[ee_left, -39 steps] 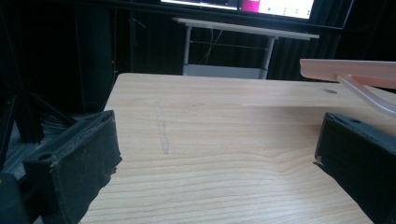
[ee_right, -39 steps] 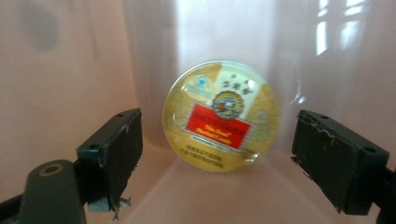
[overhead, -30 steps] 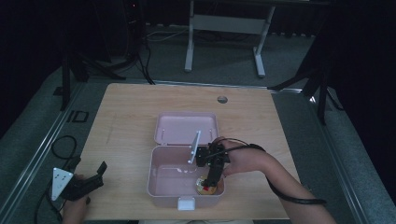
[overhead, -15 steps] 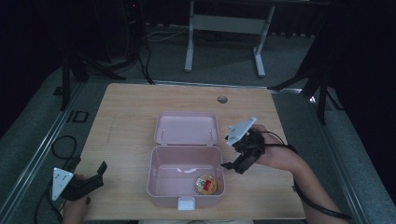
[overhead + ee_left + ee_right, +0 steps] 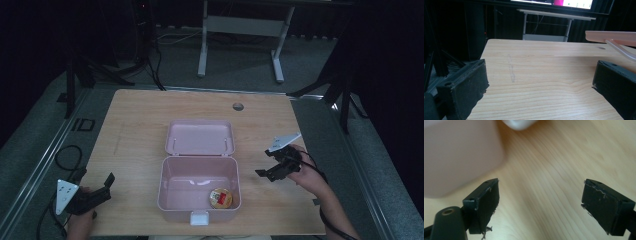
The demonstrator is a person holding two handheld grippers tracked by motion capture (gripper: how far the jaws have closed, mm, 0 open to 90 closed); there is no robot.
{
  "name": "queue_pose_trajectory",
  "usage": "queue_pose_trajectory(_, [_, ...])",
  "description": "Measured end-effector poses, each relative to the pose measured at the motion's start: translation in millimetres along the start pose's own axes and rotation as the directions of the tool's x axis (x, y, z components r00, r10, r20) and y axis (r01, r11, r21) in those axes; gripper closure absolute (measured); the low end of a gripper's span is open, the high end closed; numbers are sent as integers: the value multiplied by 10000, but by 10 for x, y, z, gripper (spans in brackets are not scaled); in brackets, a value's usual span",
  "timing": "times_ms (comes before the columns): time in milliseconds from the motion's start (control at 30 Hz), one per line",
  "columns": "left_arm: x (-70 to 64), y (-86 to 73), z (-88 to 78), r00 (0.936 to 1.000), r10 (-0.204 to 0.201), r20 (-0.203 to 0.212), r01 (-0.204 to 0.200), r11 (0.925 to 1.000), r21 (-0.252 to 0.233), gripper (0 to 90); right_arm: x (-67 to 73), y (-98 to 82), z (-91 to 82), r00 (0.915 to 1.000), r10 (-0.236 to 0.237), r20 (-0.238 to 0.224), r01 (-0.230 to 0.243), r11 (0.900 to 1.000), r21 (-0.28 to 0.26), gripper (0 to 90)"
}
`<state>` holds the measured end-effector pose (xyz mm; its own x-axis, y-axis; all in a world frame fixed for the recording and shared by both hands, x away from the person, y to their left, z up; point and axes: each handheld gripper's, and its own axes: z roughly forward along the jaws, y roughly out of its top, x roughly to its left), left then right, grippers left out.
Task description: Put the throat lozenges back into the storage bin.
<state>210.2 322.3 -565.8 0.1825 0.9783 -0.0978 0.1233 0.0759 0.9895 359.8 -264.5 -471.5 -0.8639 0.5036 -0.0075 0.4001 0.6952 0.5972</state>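
Pink box [image 5: 199, 187] sits open near the surface's [image 5: 135, 130] front edge, lid [image 5: 200, 136] laid back flat. Small round tin [image 5: 220, 197] lies in its front right corner, likely just put in. Right tool [image 5: 267, 171] hovers right of box, jaws apart, empty. Left tool [image 5: 102, 186] rests at front left corner, jaws apart, idle.

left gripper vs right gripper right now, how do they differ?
The left gripper sits at the table's near left corner, far from the pink box; the right gripper is just right of the box. The left points toward the box from afar, the right from close by. Both are open and empty.
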Motion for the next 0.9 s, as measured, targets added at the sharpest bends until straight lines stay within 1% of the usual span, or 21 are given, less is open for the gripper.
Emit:
queue_pose_trajectory(33, [0,0,0,10000,-2,3,2,10000,-3,3,-29,-54,43,9998,112,183,-112,9999,-24,130])
queue_pose_trajectory(67, [0,0,0,10000,1,1,-1,10000,2,4,-69,-141,106,9974,238,682,-237,9997,-18,131])
queue_pose_trajectory(100, [0,0,1,10000,-2,4,2,10000,3,3,-100,-207,144,9944,431,967,-430,9991,-29,130])
queue_pose_trajectory(167, [0,0,1,10000,-11,3,11,10000,6,3,-126,-255,166,9922,627,1081,-616,9980,-132,131])
queue_pose_trajectory(200, [0,0,1,10000,-6,2,6,10000,9,3,-166,-332,189,9868,946,1312,-901,9951,-397,132])
queue_pose_trajectory(233, [-1,1,1,10000,-5,0,5,10000,13,3,-215,-446,206,9757,1400,1683,-1271,9882,-849,123])
queue_pose_trajectory(333, [-1,1,2,10000,-1,-5,1,10000,16,3,-254,-592,220,9516,1933,2391,-1641,9769,-1366,116])
queue_pose_trajectory(367, [-1,1,2,10000,-1,-5,1,10000,16,3,-254,-592,220,9516,1933,2391,-1641,9769,-1366,116])
queue_pose_trajectory(400, [-1,1,2,10000,-2,-4,2,10000,15,3,-263,-639,218,9427,2139,2560,-1777,9714,-1574,116])
queue_pose_trajectory(433, [-1,1,2,10000,3,-5,-3,10000,18,3,-276,-726,218,9209,2610,2895,-2101,9580,-1952,116])
queue_pose_trajectory(500, [-1,1,2,10000,3,-7,-3,10000,16,3,-284,-791,221,8984,3048,3161,-2401,9437,-2276,116])
queue_pose_trajectory(567, [-1,1,1,10000,-2,-10,2,10000,13,3,-289,-866,219,8675,3546,3488,-2719,9253,-2644,116])
queue_pose_trajectory(600, [-1,1,1,10000,-3,-9,3,10000,13,3,-299,-906,220,8434,3891,3705,-2976,9125,-2808,116])
queue_pose_trajectory(633, [-1,0,1,10000,0,-9,0,10000,11,3,-305,-931,223,8280,4091,3834,-3128,9046,-2897,116])
queue_pose_trajectory(700, [-1,0,1,10000,-5,-1,5,10000,4,3,-309,-1014,232,7768,4549,4355,-3351,8840,-3259,116])
queue_pose_trajectory(733, [0,0,1,10000,-10,2,10,10000,3,3,-316,-1041,232,7629,4733,4405,-3498,8751,-3344,116])
queue_pose_trajectory(767, [0,0,1,10000,-10,2,10,10000,3,3,-316,-1041,232,7629,4733,4405,-3498,8751,-3344,116])
queue_pose_trajectory(800, [0,0,1,10000,-5,2,5,10000,7,3,-322,-1060,232,7453,4879,4545,-3589,8680,-3432,116])
queue_pose_trajectory(833, [0,0,1,10000,-7,3,7,10000,6,3,-329,-1078,217,7150,5069,4815,-3658,8582,-3601,116])
queue_pose_trajectory(867, [0,0,1,10000,-6,4,6,10000,8,3,-330,-1084,207,6980,5158,4967,-3644,8530,-3736,116])
queue_pose_trajectory(900, [0,0,1,10000,-7,4,7,10000,5,3,-329,-1092,200,6751,5281,5151,-3674,8462,-3860,116])
